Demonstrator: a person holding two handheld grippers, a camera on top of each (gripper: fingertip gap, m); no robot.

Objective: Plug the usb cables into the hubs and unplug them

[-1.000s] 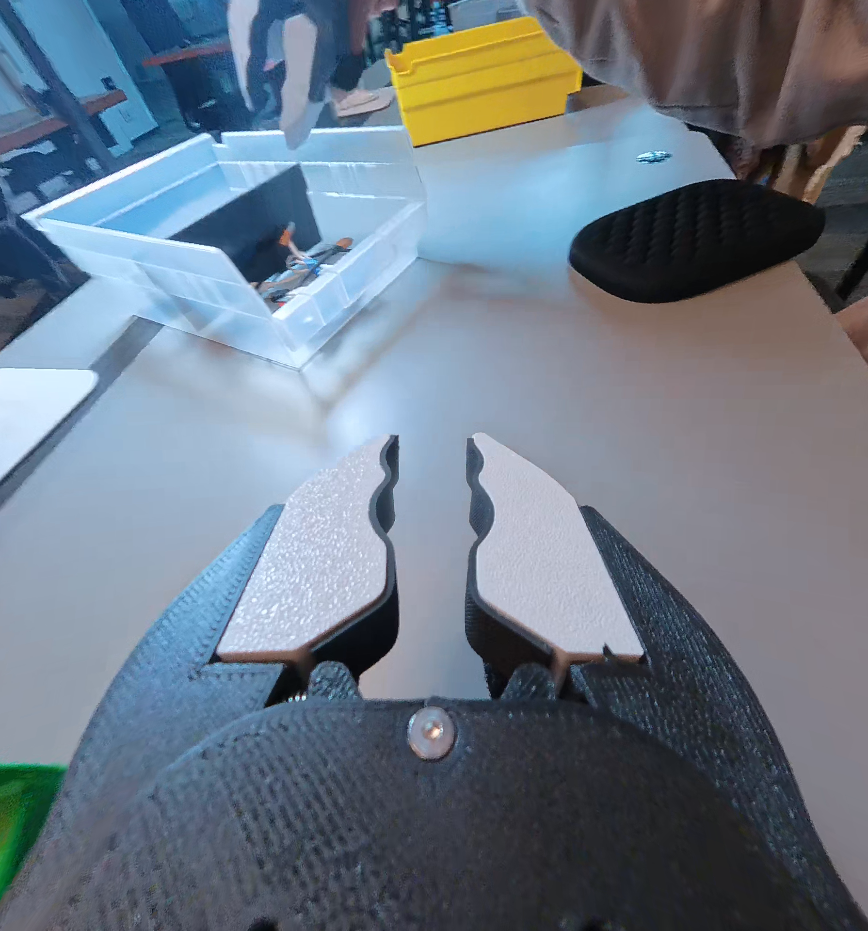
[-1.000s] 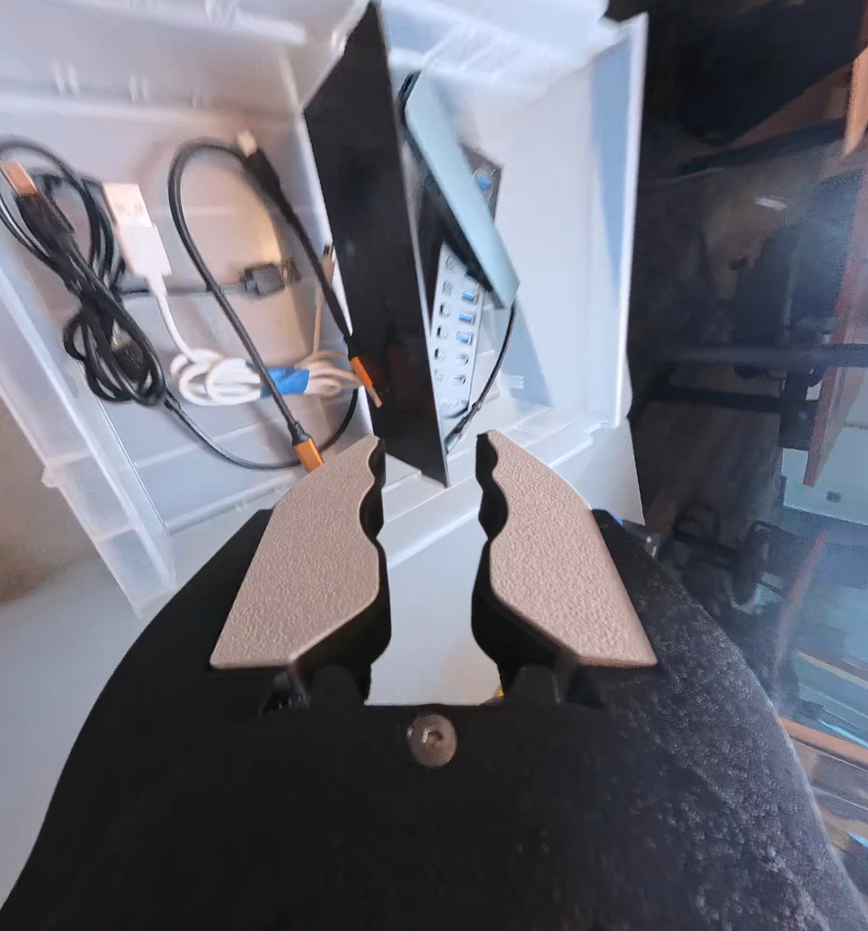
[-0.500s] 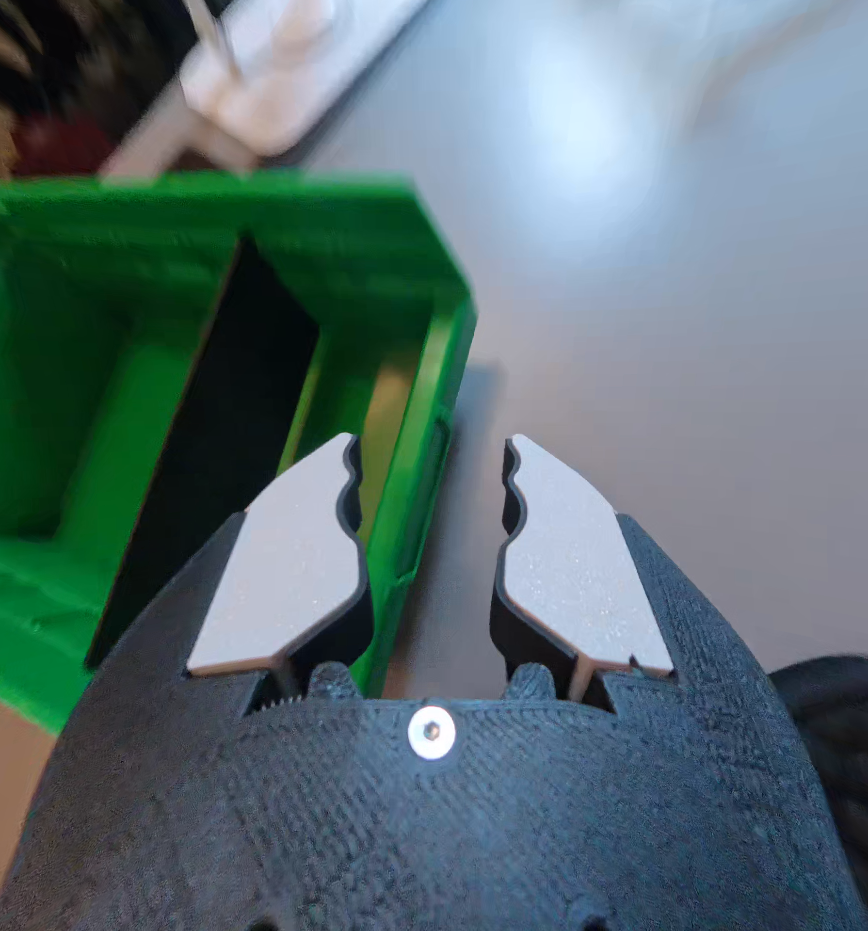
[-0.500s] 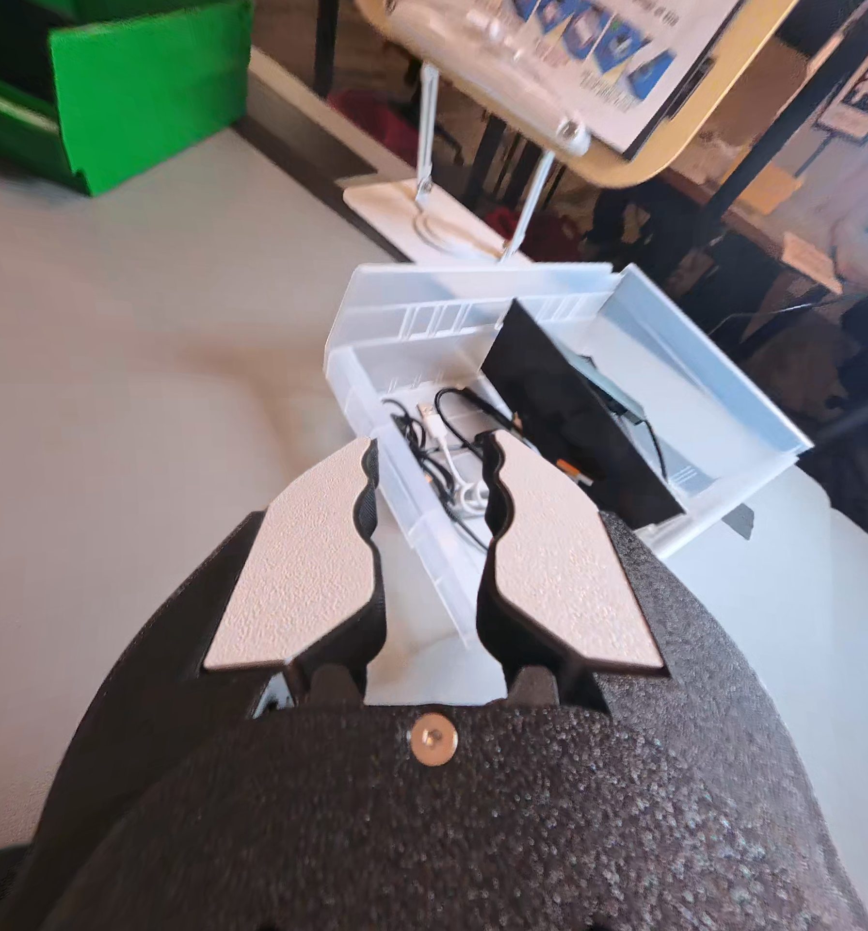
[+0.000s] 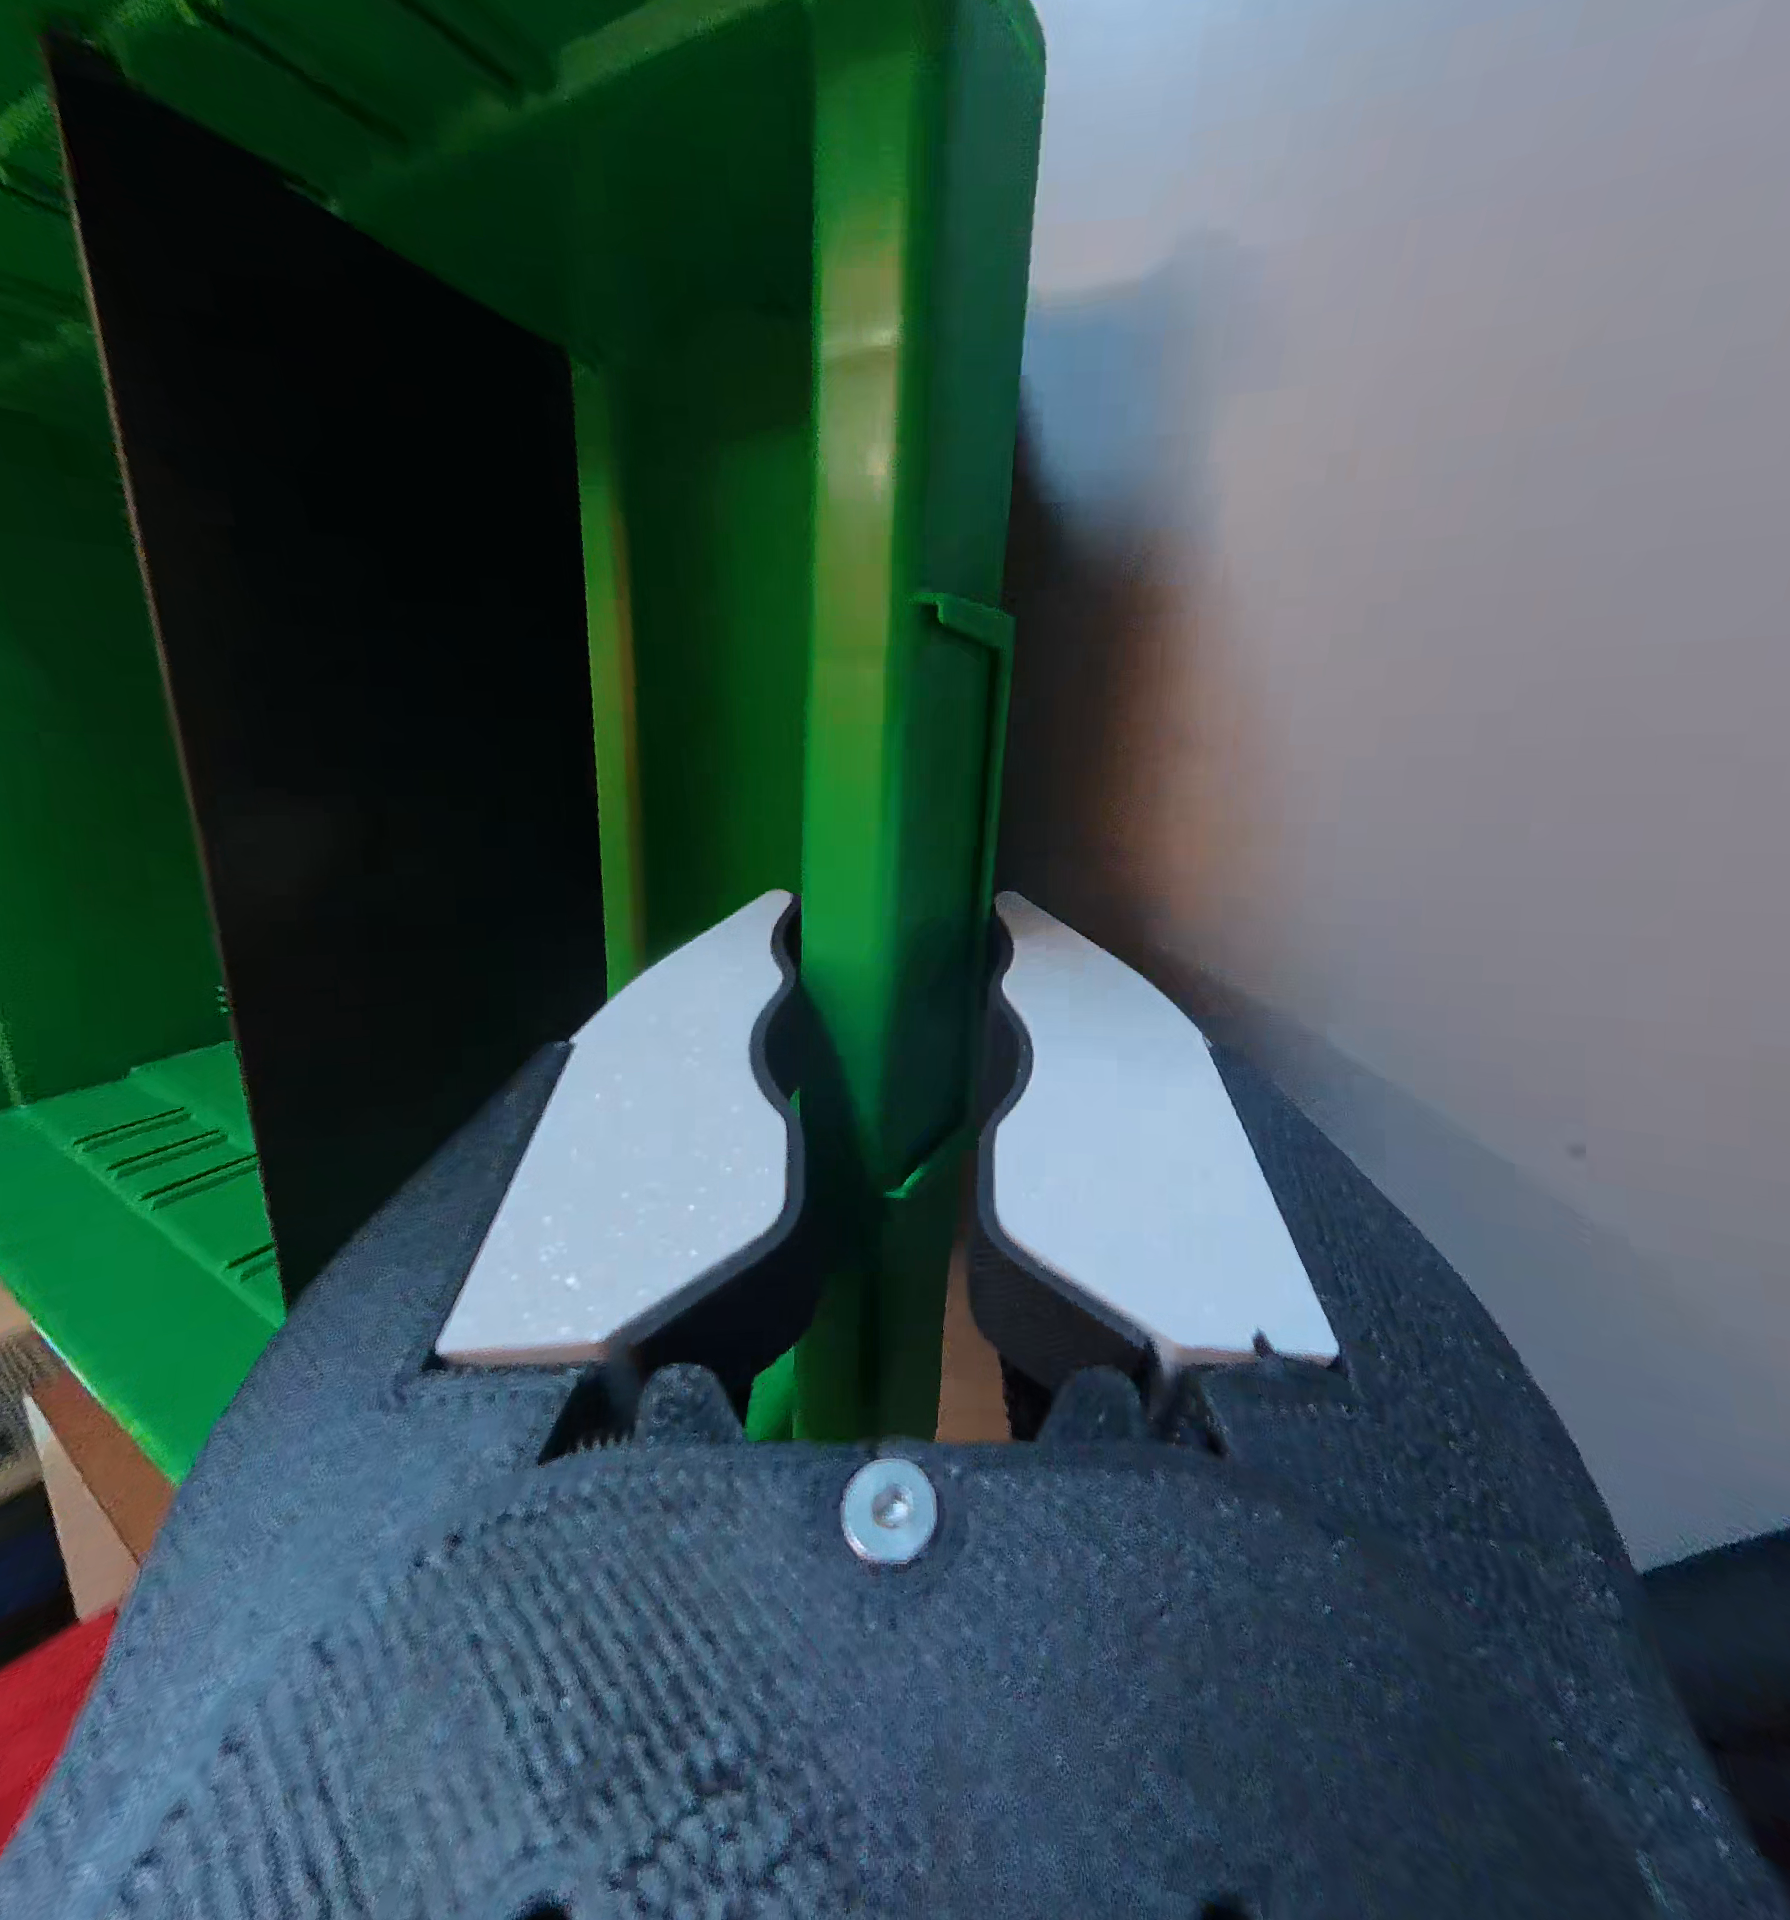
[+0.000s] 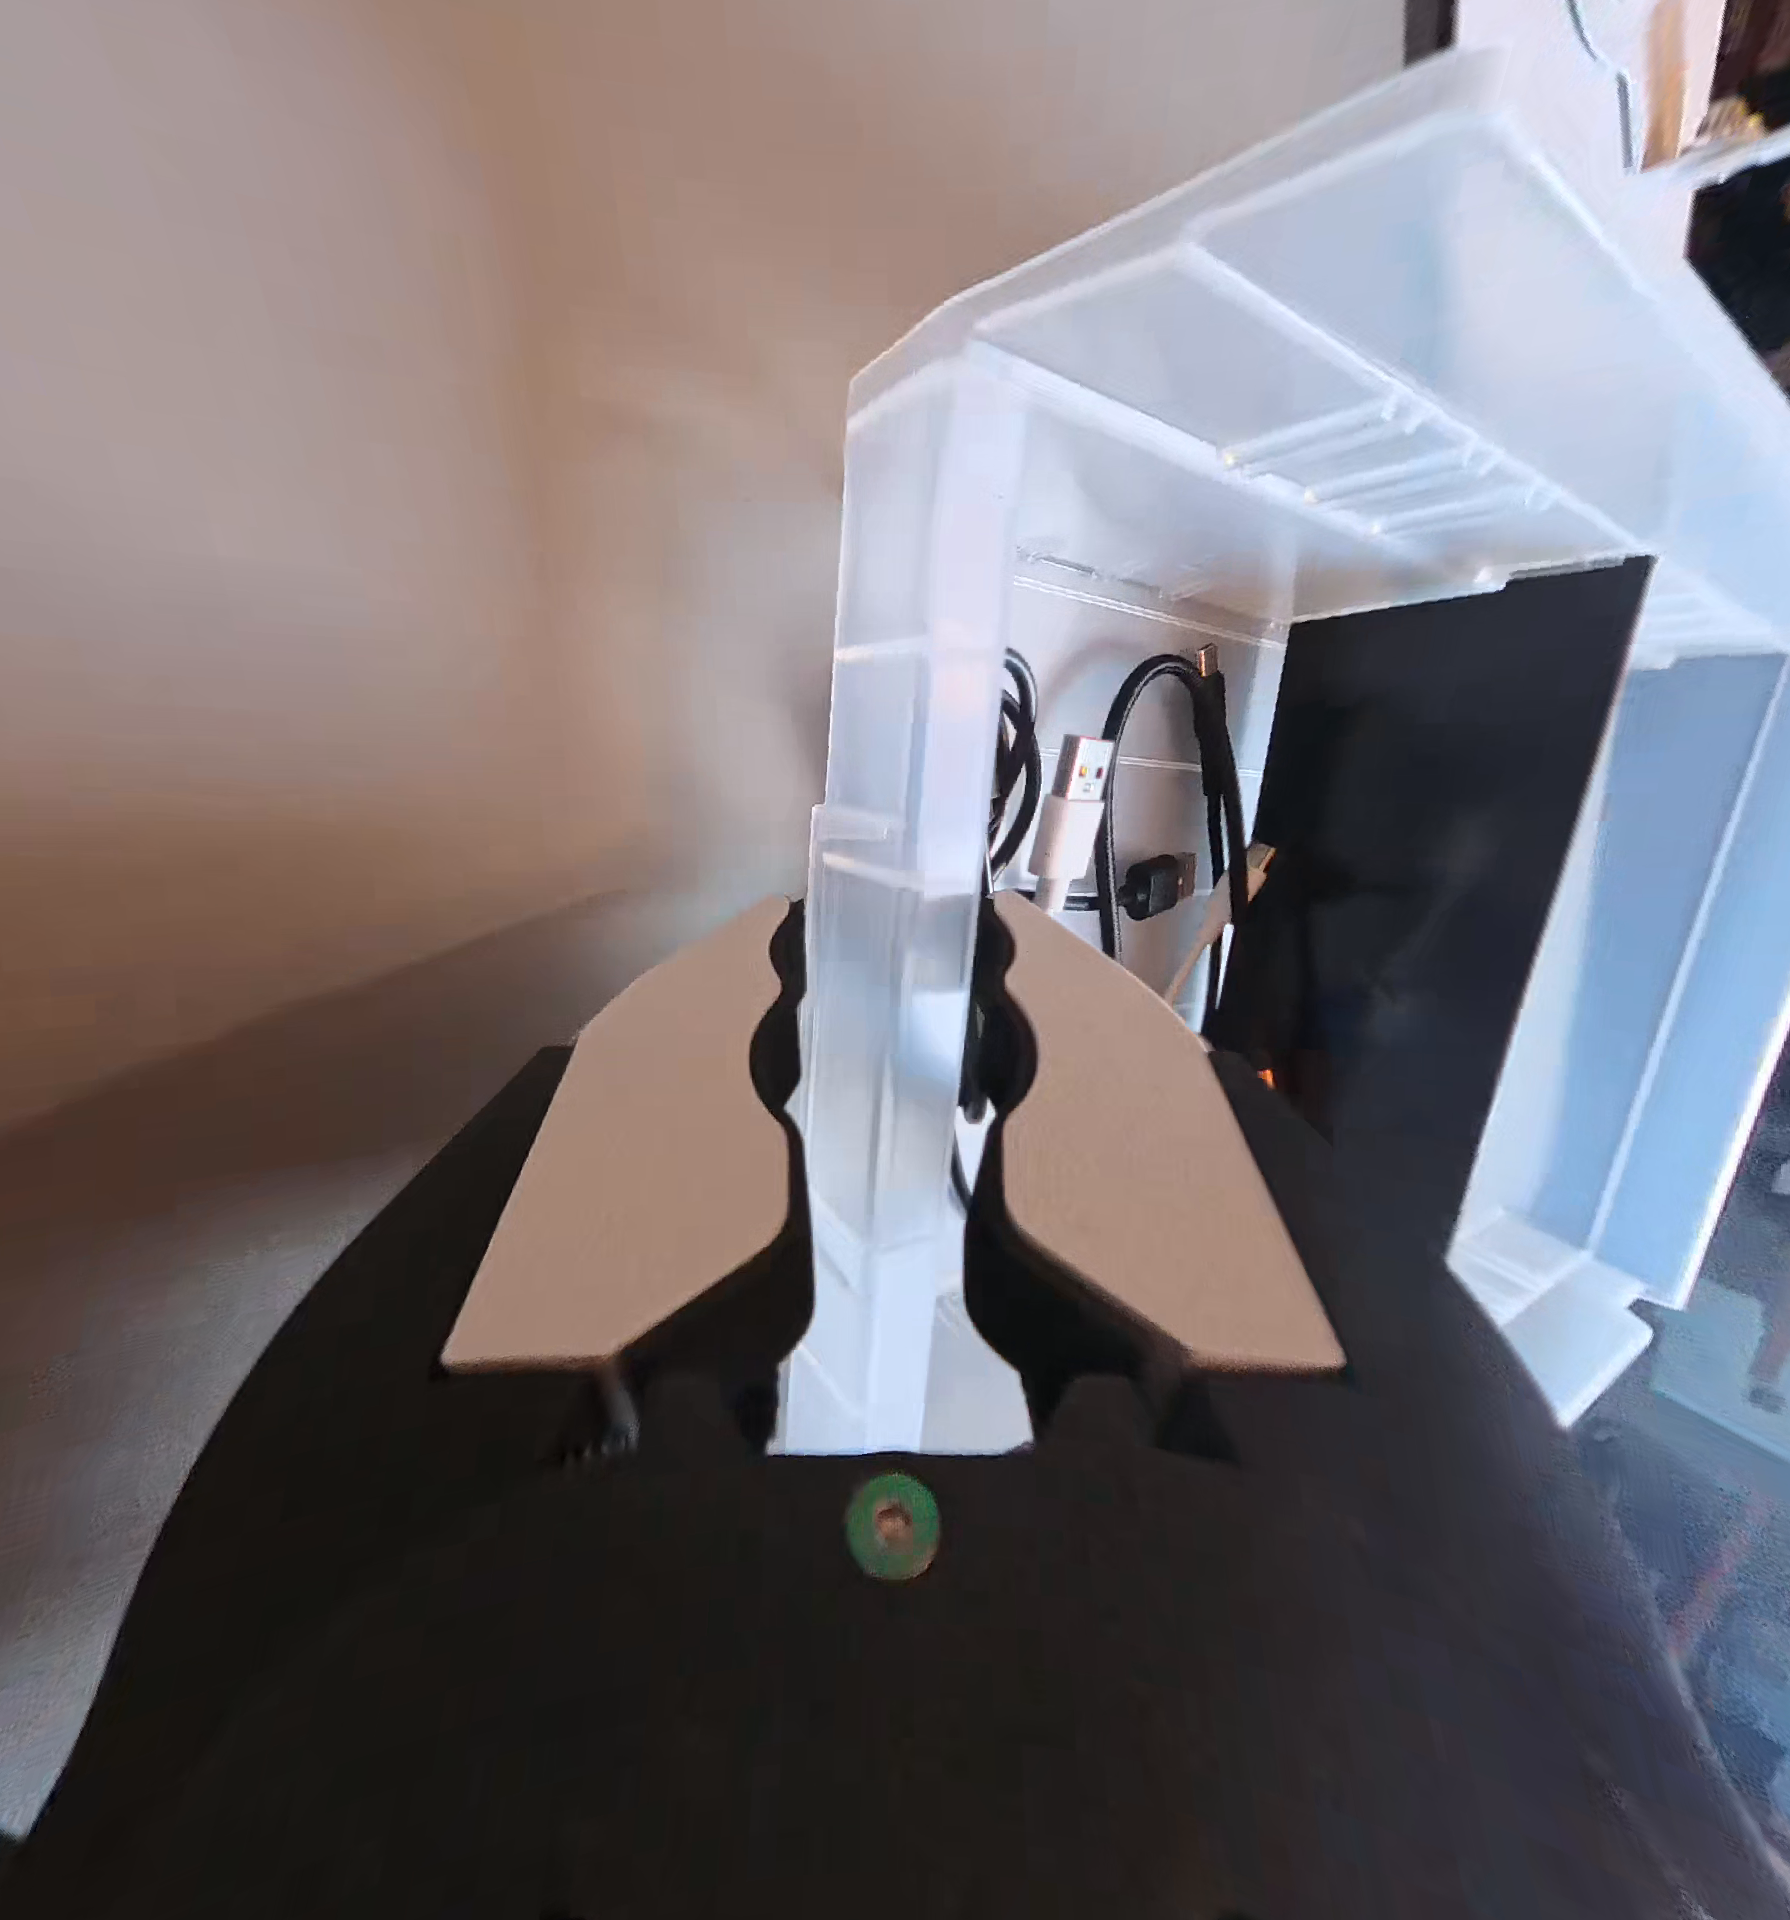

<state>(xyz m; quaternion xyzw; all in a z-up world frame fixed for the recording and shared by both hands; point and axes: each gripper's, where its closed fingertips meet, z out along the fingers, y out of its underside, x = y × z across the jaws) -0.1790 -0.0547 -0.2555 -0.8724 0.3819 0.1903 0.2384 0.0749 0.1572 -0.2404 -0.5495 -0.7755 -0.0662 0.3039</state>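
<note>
**USB cables boxed; both tools on bin walls**

USB cables (image 6: 1161,821) lie loose inside the clear bin (image 6: 1317,343), just ahead-right of the right tool (image 6: 891,1023), which pinches that bin's near wall. Left tool (image 5: 891,1023) straddles the green bin (image 5: 912,520) wall, fingers touching or nearly so; black divider (image 5: 351,675) to its left. Tabletop (image 5: 1442,623) to its right. No hub visible now. Judgement: bins being positioned. Move slow and level, so cables don't spill.

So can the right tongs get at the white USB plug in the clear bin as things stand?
Probably not: the right tongs straddle the clear bin wall, which stands beside the white USB plug.
</note>
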